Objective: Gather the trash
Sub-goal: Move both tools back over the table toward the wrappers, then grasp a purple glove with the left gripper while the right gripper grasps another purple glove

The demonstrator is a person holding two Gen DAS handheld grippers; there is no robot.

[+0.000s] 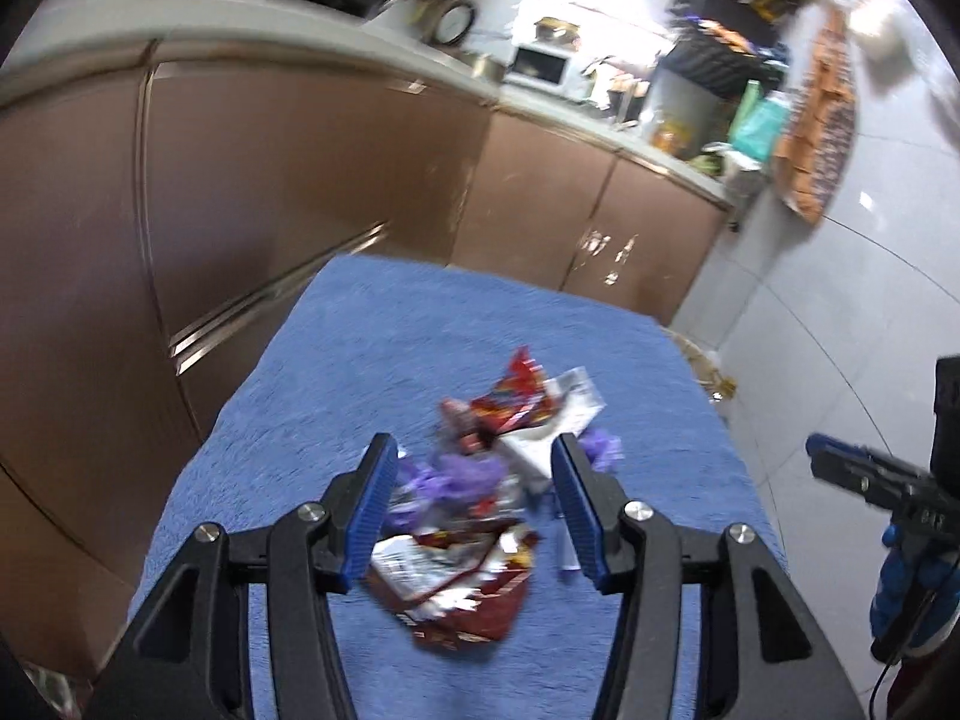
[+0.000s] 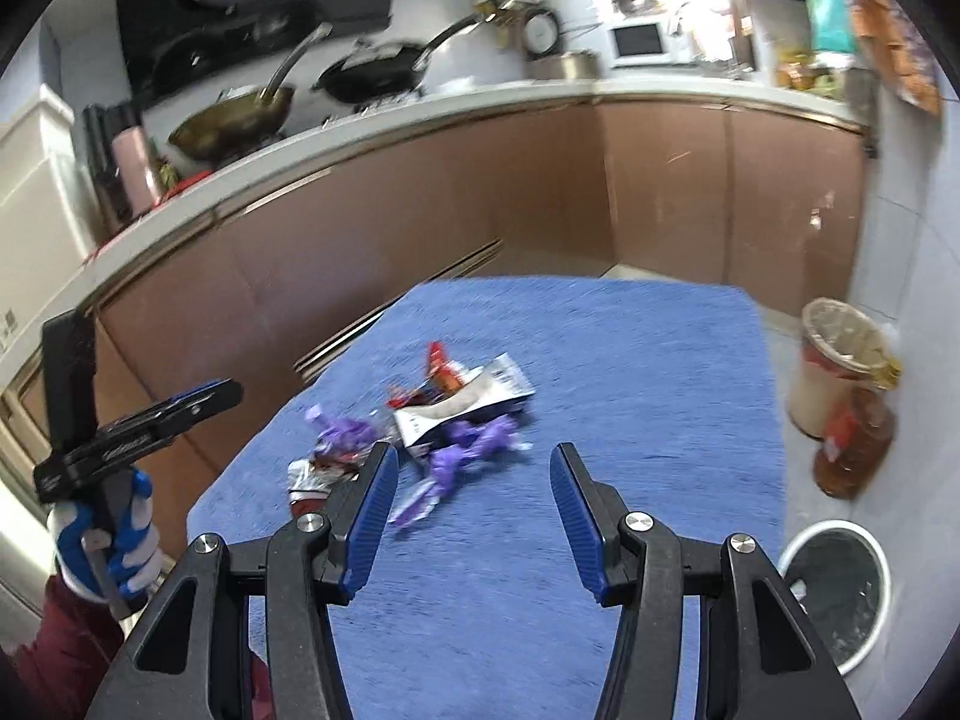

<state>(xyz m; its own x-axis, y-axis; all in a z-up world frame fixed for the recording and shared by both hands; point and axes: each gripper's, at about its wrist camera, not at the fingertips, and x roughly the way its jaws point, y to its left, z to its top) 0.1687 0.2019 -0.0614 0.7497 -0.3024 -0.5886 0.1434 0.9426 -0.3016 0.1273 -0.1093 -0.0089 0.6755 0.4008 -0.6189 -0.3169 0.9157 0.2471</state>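
A pile of trash lies mid-table on the blue cloth: a red snack wrapper, a white packet, purple wrappers and a torn dark red foil bag. My left gripper hovers open just over the near side of the pile, with no pad pressing on anything. The right wrist view shows the same pile, with the white packet and purple wrappers ahead and left of my open, empty right gripper. Each gripper appears in the other's view: right gripper, left gripper.
Brown kitchen cabinets run behind and left of the table. On the floor at the right stand a white bin with a dark liner, a lined pail and an oil bottle. A gloved hand holds the left gripper.
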